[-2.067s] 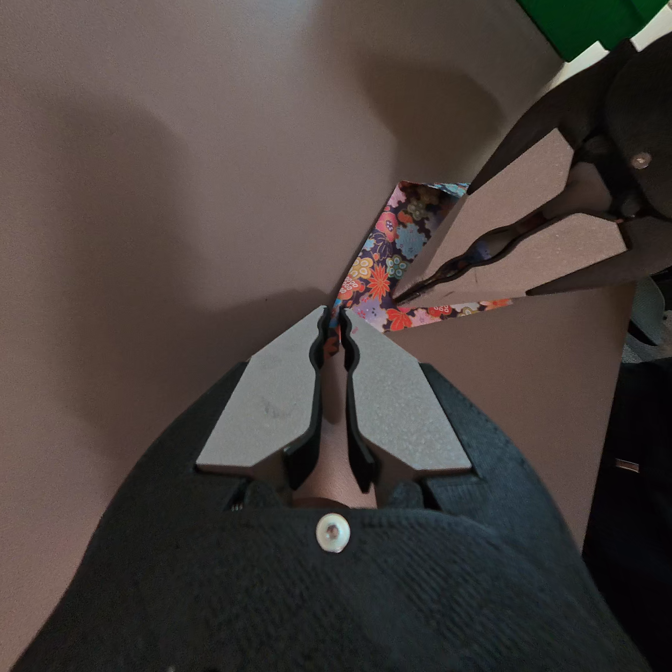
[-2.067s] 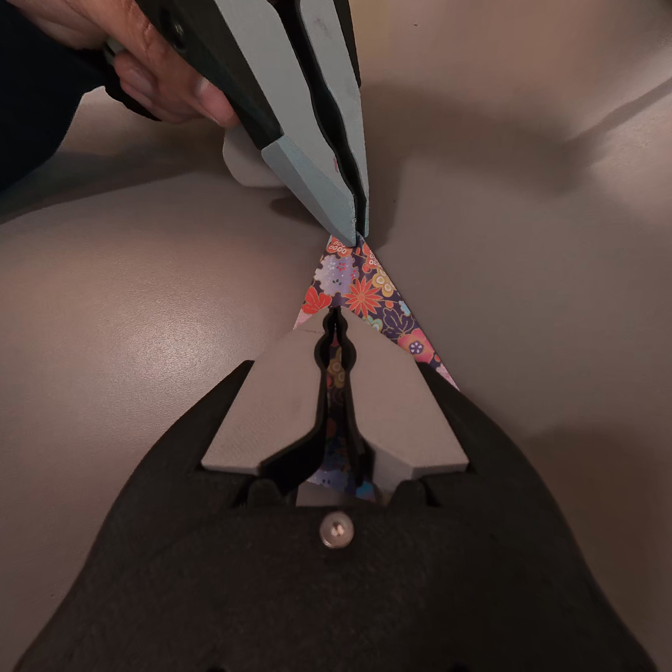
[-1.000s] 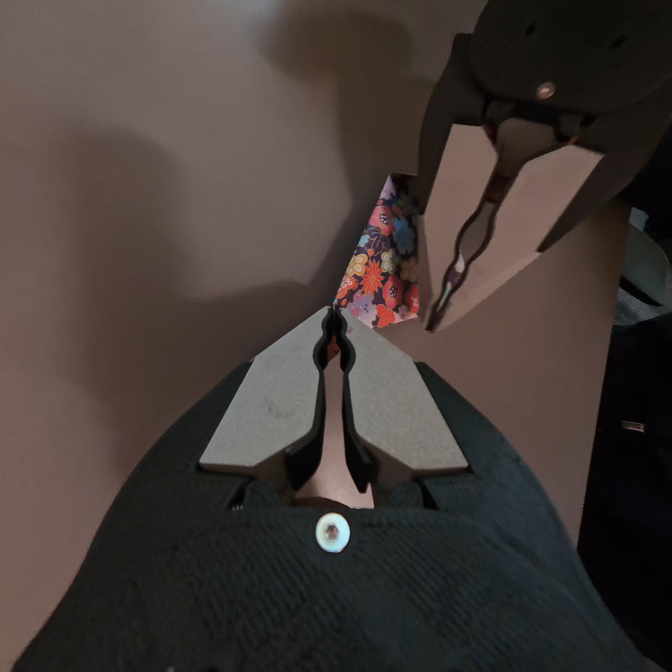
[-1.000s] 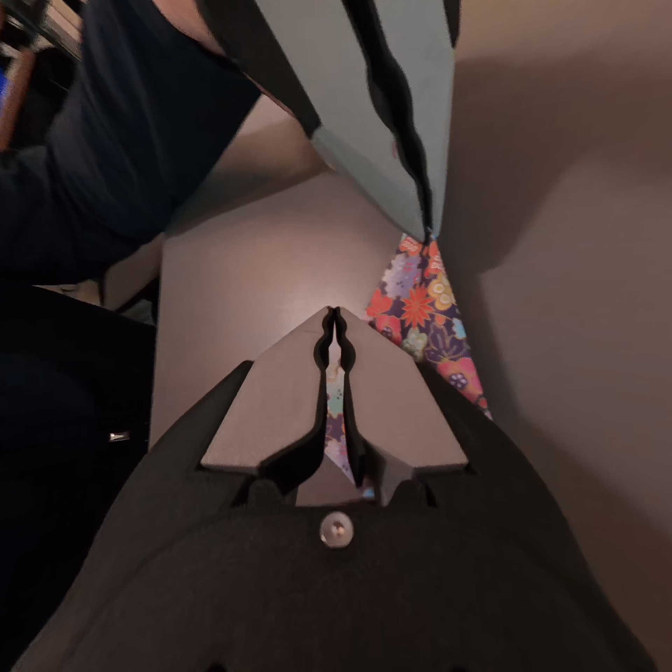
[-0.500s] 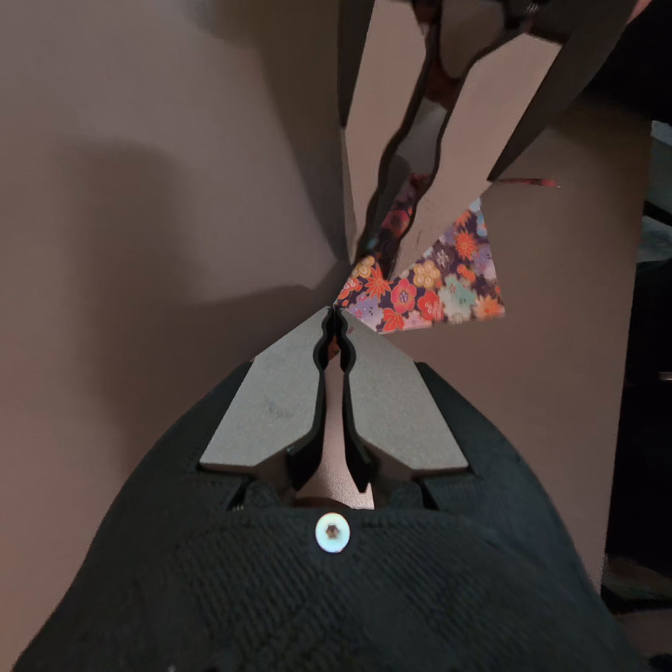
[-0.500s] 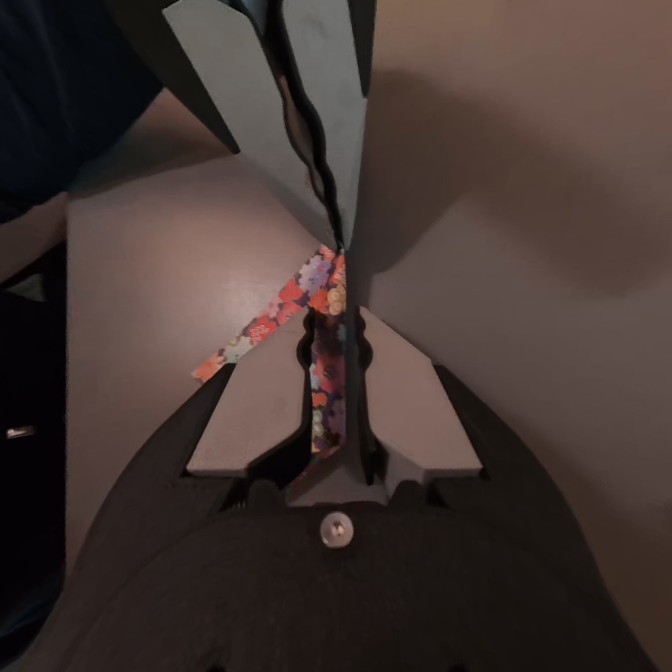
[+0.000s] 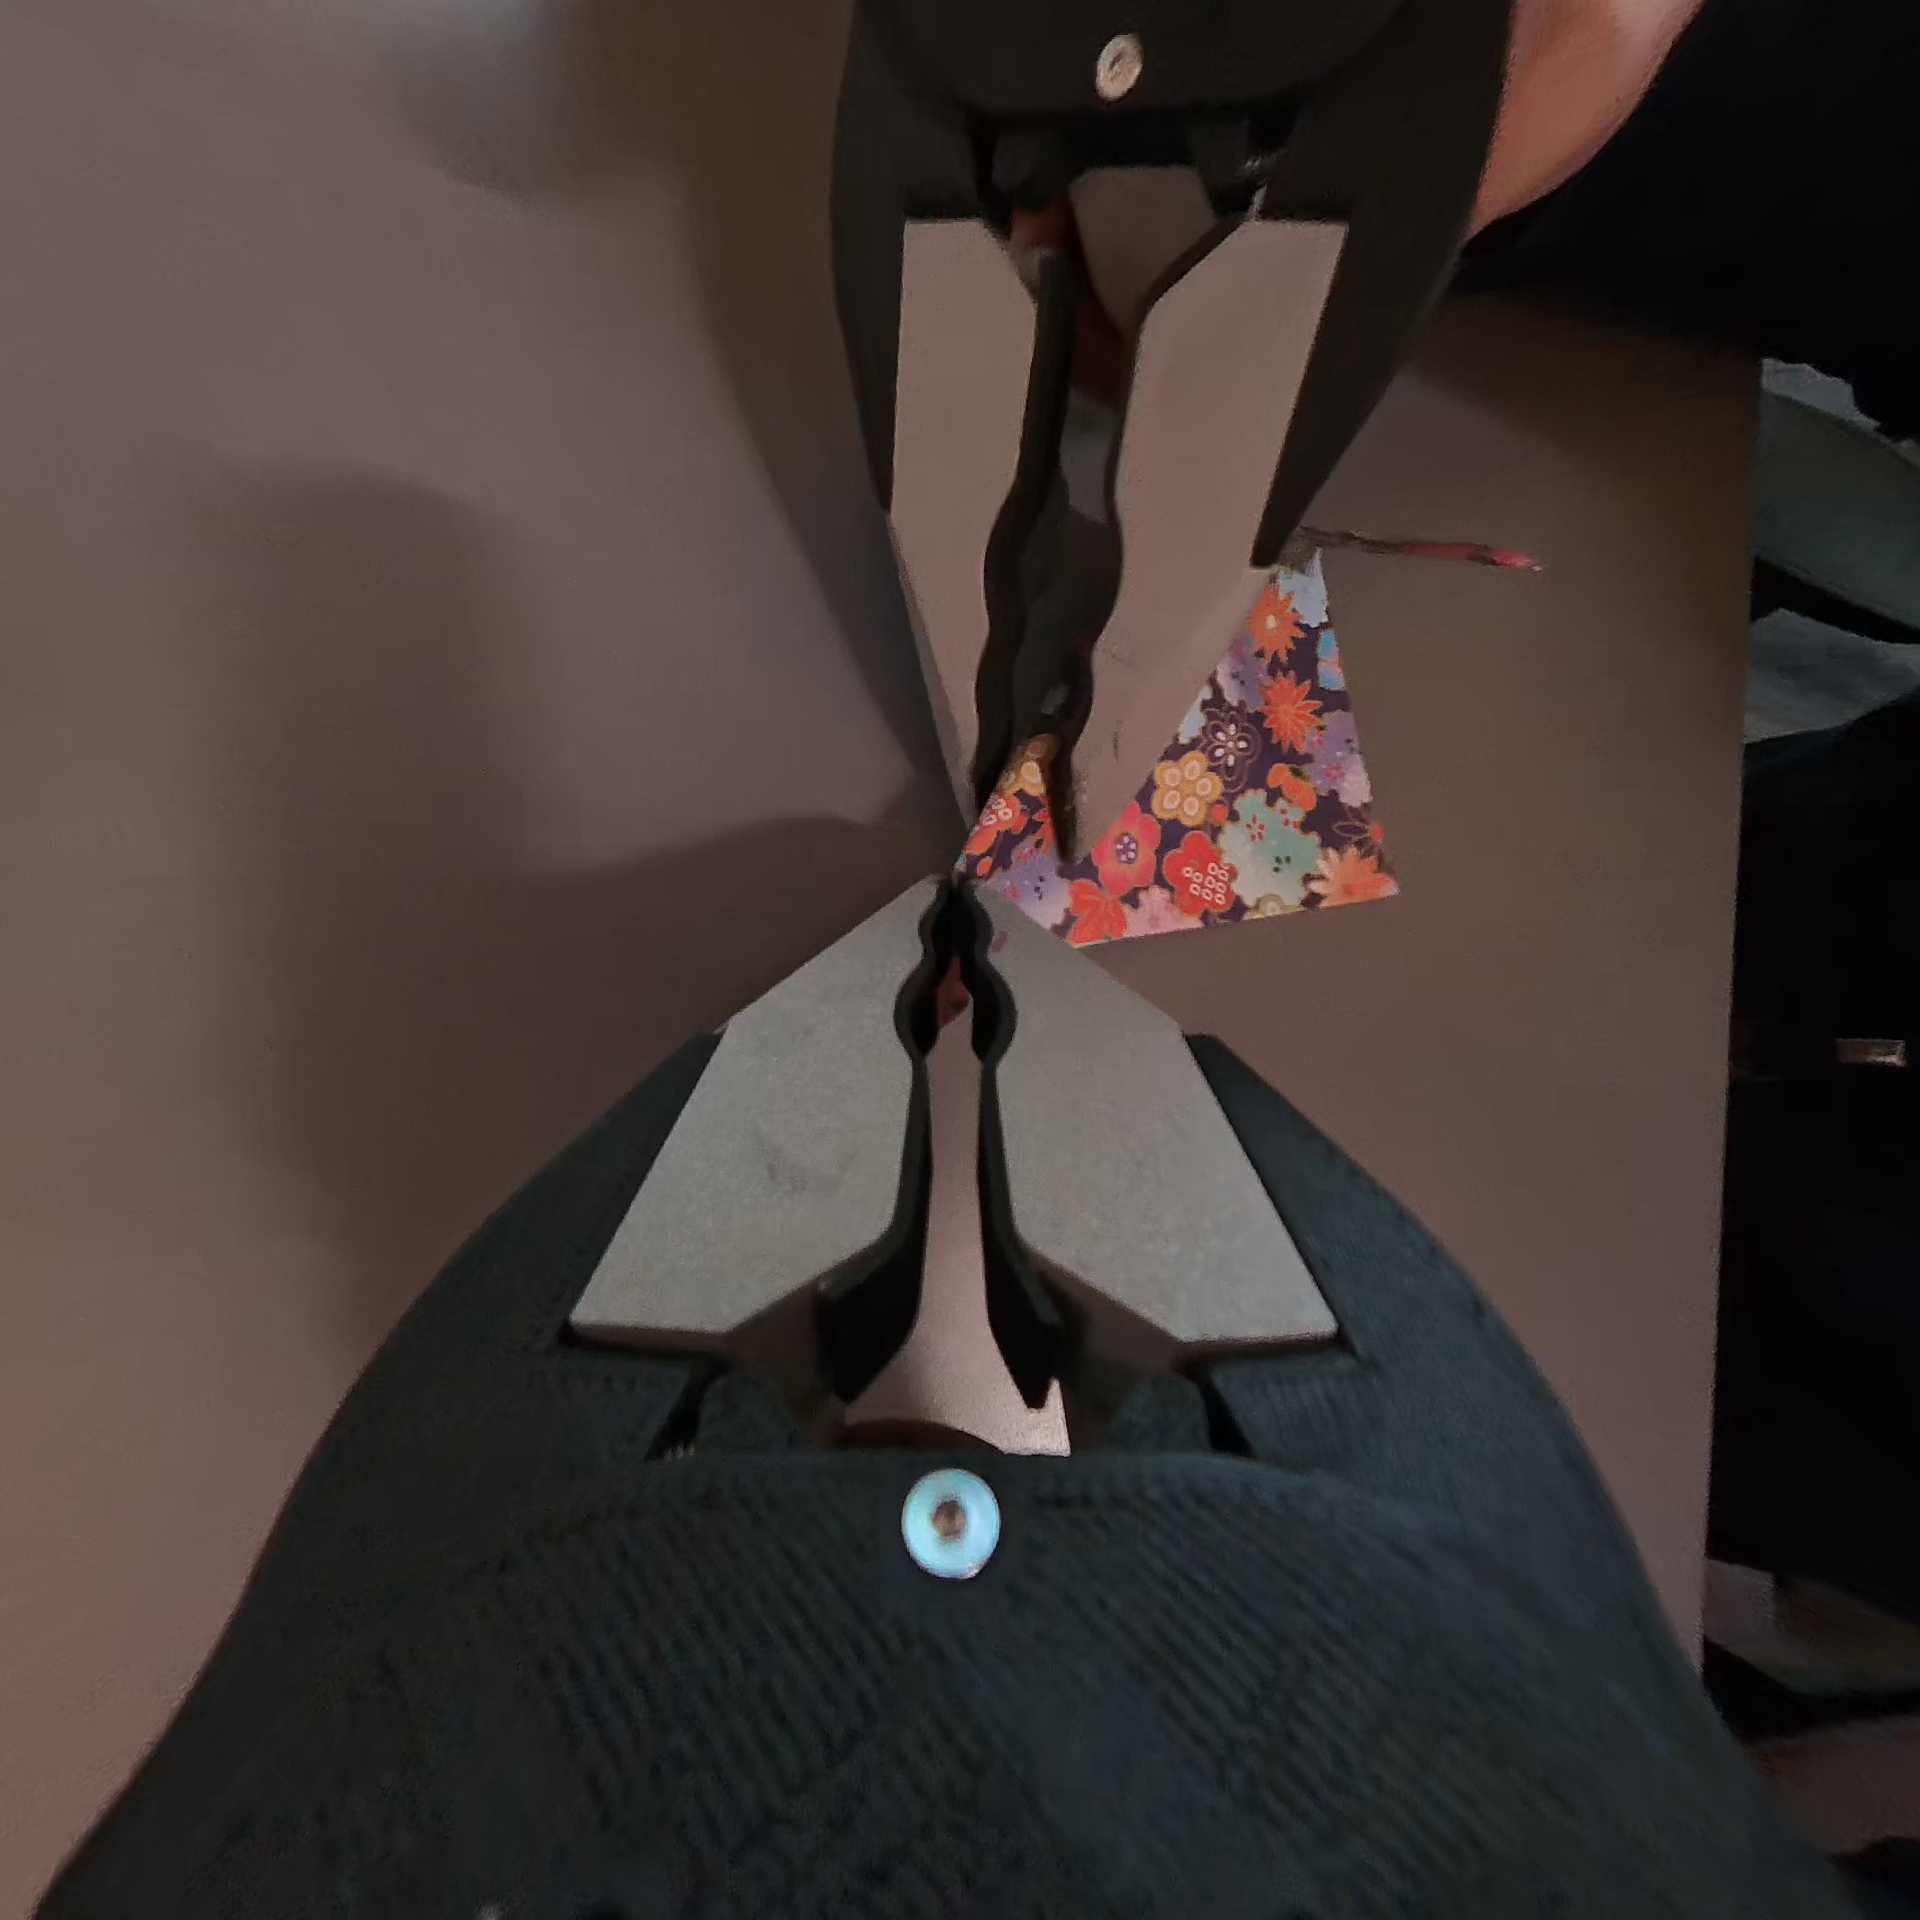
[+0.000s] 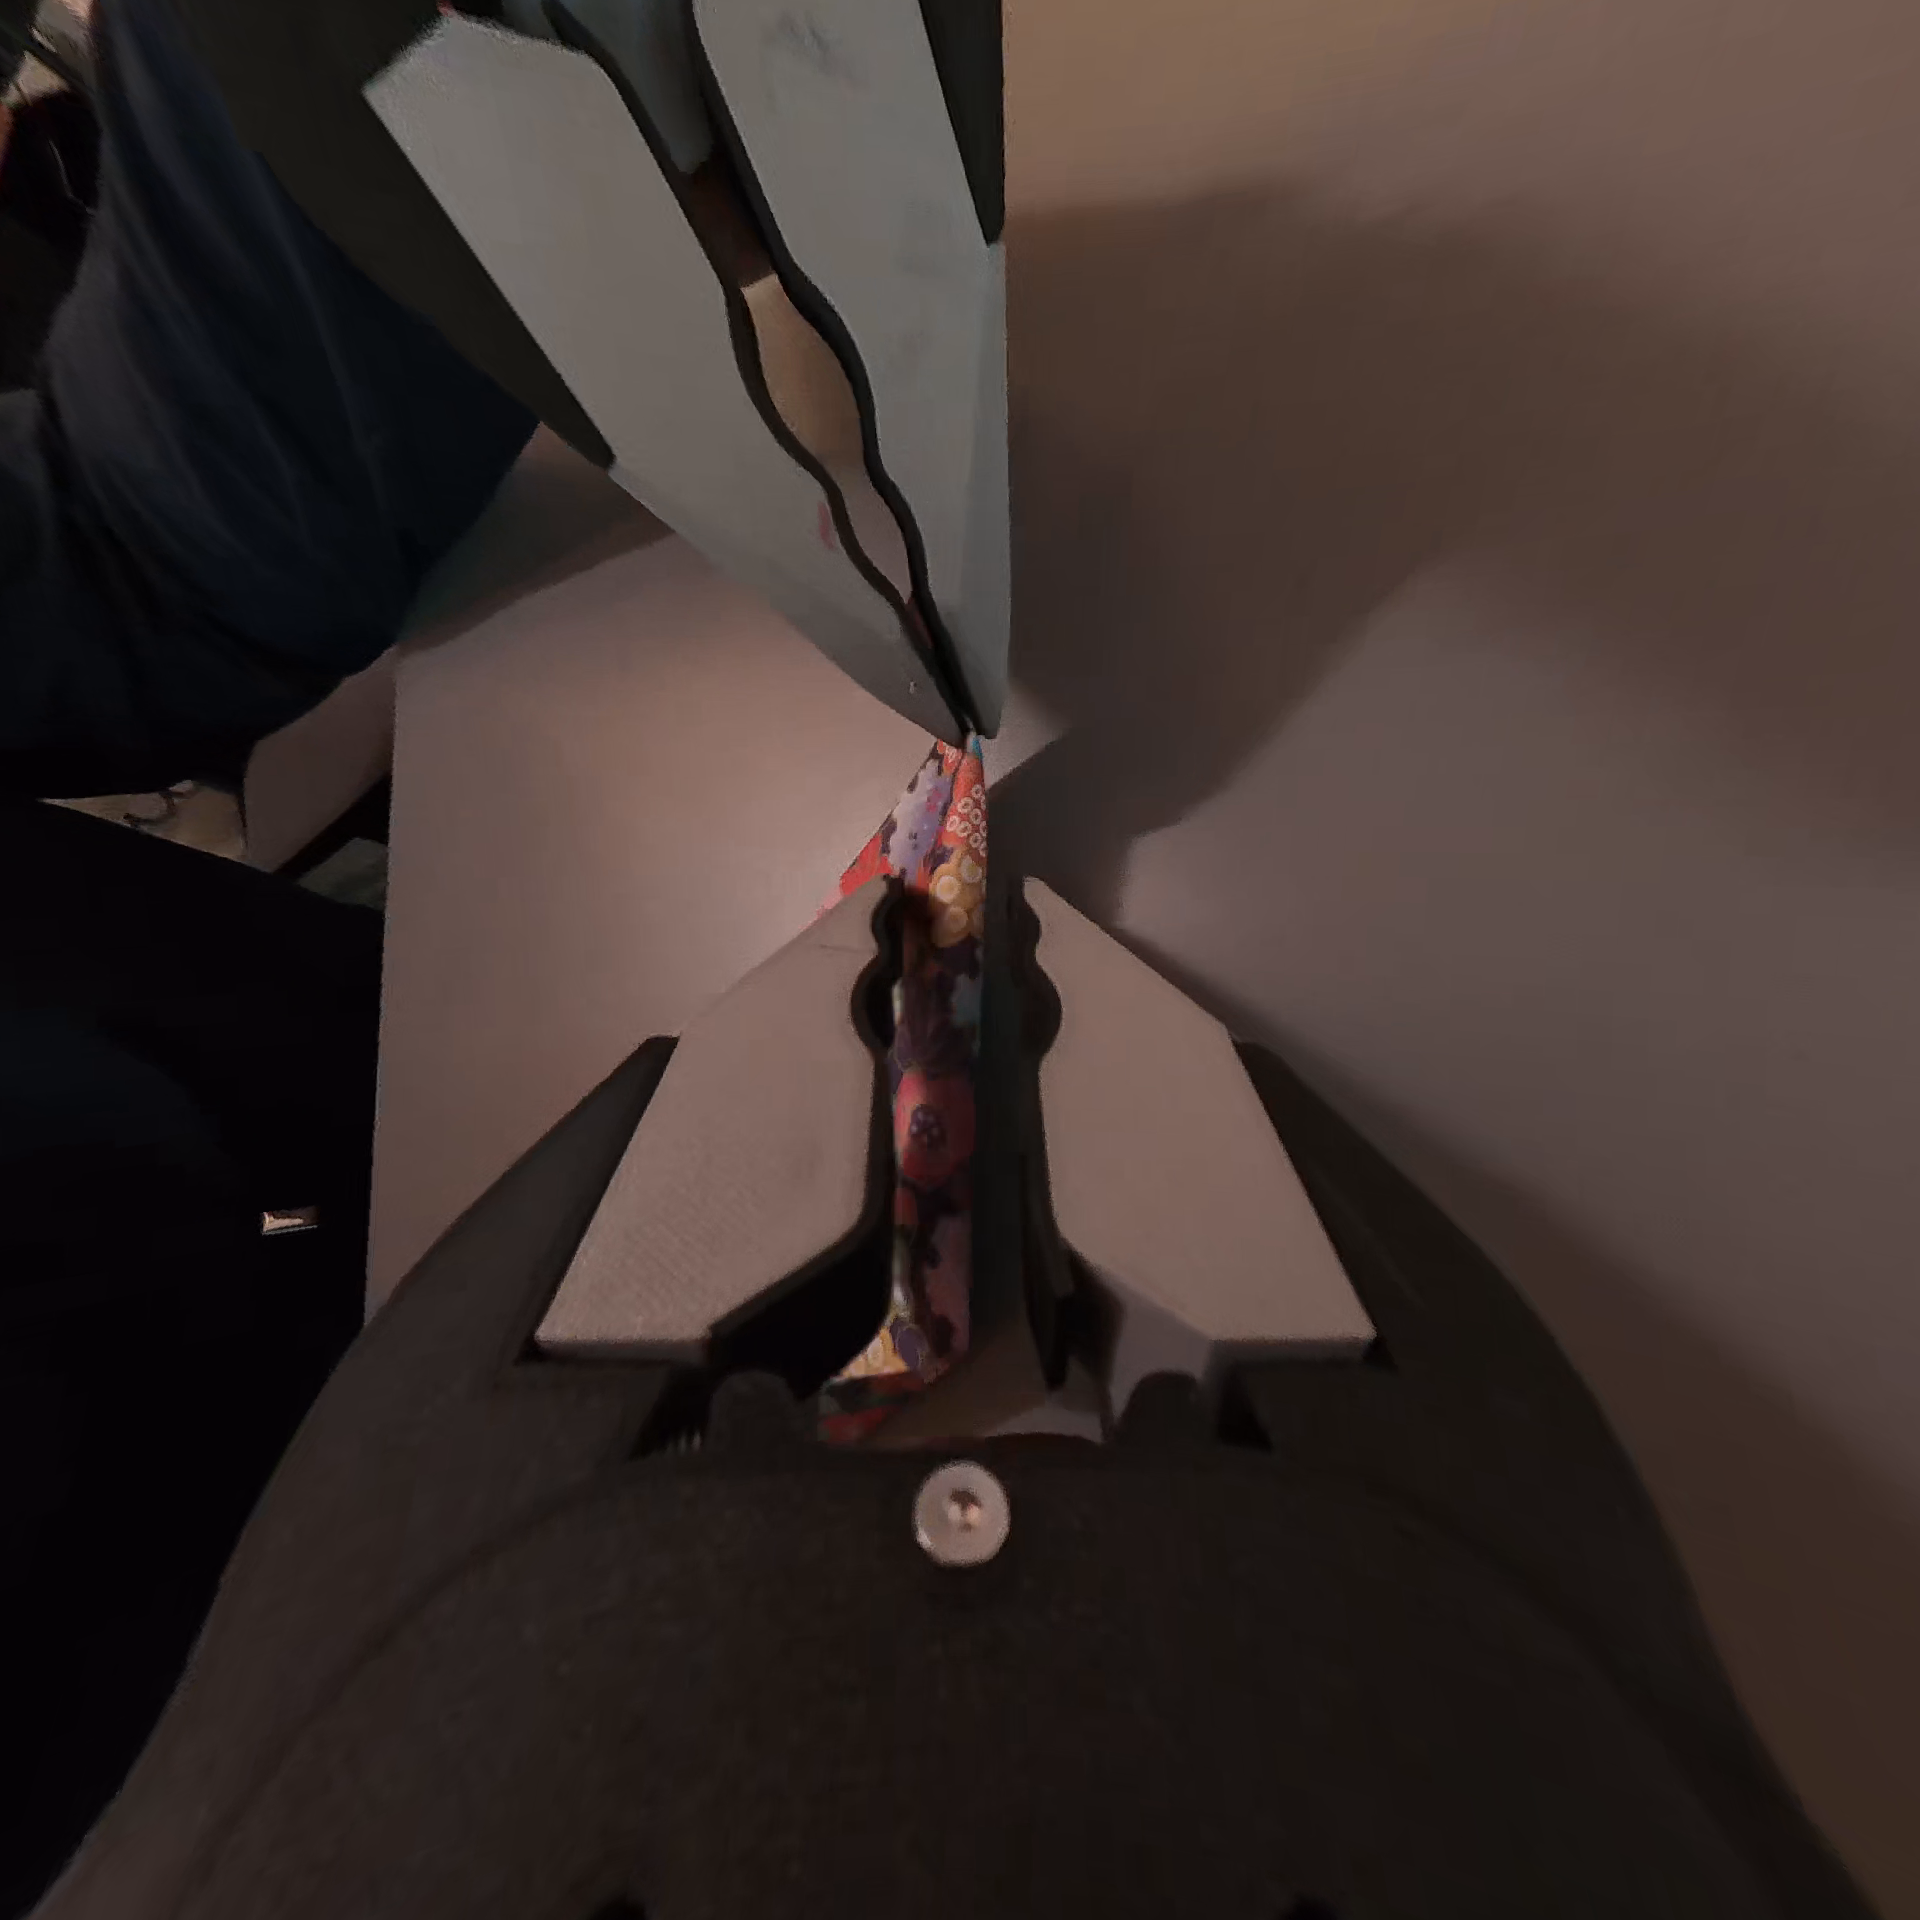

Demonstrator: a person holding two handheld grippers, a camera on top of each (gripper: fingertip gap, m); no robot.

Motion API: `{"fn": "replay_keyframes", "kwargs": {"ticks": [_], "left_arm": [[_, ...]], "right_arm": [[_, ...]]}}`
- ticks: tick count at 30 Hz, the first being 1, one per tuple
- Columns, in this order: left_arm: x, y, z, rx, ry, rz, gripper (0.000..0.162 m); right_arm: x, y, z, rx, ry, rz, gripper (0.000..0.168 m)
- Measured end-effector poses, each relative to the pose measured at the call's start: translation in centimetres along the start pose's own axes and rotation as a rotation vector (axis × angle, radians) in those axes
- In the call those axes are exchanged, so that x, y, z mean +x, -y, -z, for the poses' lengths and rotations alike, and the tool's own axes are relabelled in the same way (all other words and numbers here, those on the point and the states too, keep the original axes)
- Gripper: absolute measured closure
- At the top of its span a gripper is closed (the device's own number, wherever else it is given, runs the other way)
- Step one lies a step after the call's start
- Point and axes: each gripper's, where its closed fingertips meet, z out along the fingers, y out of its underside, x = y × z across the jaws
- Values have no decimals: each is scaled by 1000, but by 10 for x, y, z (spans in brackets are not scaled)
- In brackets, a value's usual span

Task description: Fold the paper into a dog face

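Note:
The floral paper (image 7: pixel 1226 821) is folded into a triangle and held up above the grey-brown table (image 7: pixel 416 727). My left gripper (image 7: pixel 951 894) is shut on one corner of it. My right gripper (image 7: pixel 1023 821) faces it from the far side, tip to tip, with its fingers a little apart. In the right wrist view the paper (image 8: pixel 935 1122) runs edge-on down the gap between the fingers of the right gripper (image 8: pixel 954 894), close to the right finger. The left gripper (image 8: pixel 966 727) pinches the paper's far corner there.
The table edge (image 7: pixel 1745 935) runs down the right of the left wrist view and down the left of the right wrist view (image 8: pixel 390 935). A person in dark clothing (image 8: pixel 208 468) is just beyond it.
My right gripper has opened and swung round to face the left gripper head-on. The paper now lies between its parted fingers. My left gripper has kept its hold on the corner.

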Motion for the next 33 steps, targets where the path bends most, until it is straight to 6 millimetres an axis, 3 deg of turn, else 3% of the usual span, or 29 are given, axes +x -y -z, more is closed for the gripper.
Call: {"fn": "replay_keyframes", "kwargs": {"ticks": [5,9,11,13,18,21,29,33], "left_arm": [[0,-4,-1,-16,14,-9,162],[-10,-3,7,43,-20,165,134],[-9,-1,10,87,-66,228,129],[-9,1,10,116,-78,253,130],[-8,7,1,129,-71,259,154],[-8,8,-3,132,-68,277,160],[-13,1,-5,103,-50,310,162],[-14,0,-2,103,-59,308,162]], "right_arm": [[-2,-3,-7,-11,17,7,164],[-1,3,-1,44,13,10,168],[-1,6,3,72,15,8,168],[-1,9,5,93,16,5,168],[3,9,6,115,4,-14,168],[6,7,7,117,-15,-21,168],[18,7,14,122,-148,49,159],[-1,18,27,174,-129,196,154]]}}
